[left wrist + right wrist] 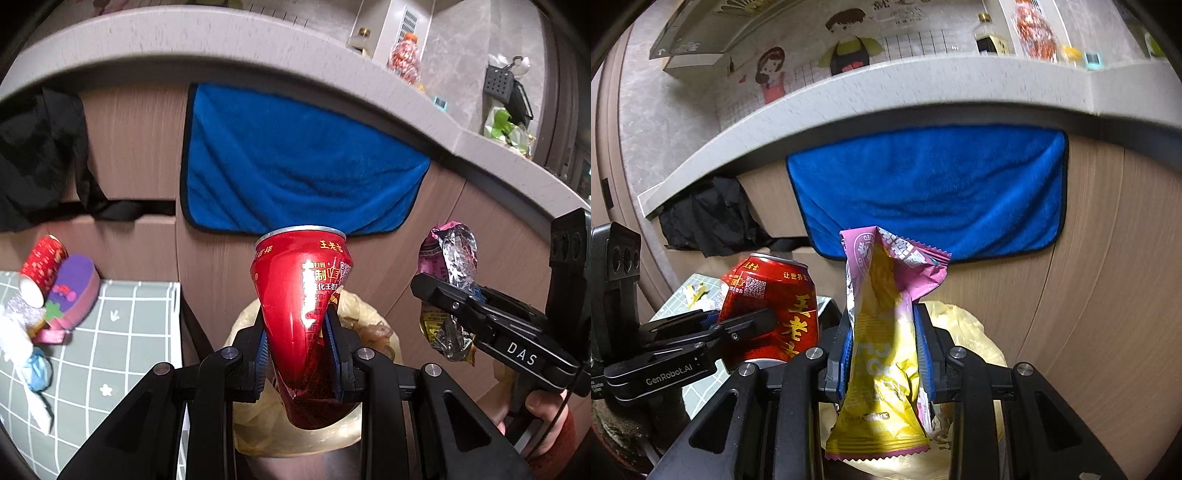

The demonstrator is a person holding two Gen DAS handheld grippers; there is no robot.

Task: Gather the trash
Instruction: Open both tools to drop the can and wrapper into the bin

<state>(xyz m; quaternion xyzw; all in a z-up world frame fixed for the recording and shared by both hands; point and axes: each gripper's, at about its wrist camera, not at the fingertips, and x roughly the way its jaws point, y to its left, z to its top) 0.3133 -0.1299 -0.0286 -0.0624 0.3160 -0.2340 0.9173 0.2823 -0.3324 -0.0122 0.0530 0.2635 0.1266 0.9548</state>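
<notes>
1. Currently both pieces of trash are aloft above the yellow bag (373,314), the landmark for all that follows. The crushed red can (306,306) sits straight over the bag's mouth; the pink-and-yellow snack wrapper (882,343) hangs just to the can's right, also over the bag.
2. Left gripper (297,347): jaws closed tight on the dented waist of the can, blue pads pressing both sides. Right gripper (884,354): jaws nearly closed, pinching the wrapper at mid-length, its top flopping free.
3. Doing the drop well, as I judge it: lower each item closer to the bag opening before parting the jaws. The wrapper is light and may cling to a pad or drift, so open wide. Release the can squarely over the opening; its rim could catch the bag's edge and tip out.
4. Pose: both grippers point forward and slightly down toward the blue towel (295,162) behind the bag, side by side, near but not touching.
5. Left of the bag, the gridded mat (122,354) carries more litter, including a second red can (44,266).
</notes>
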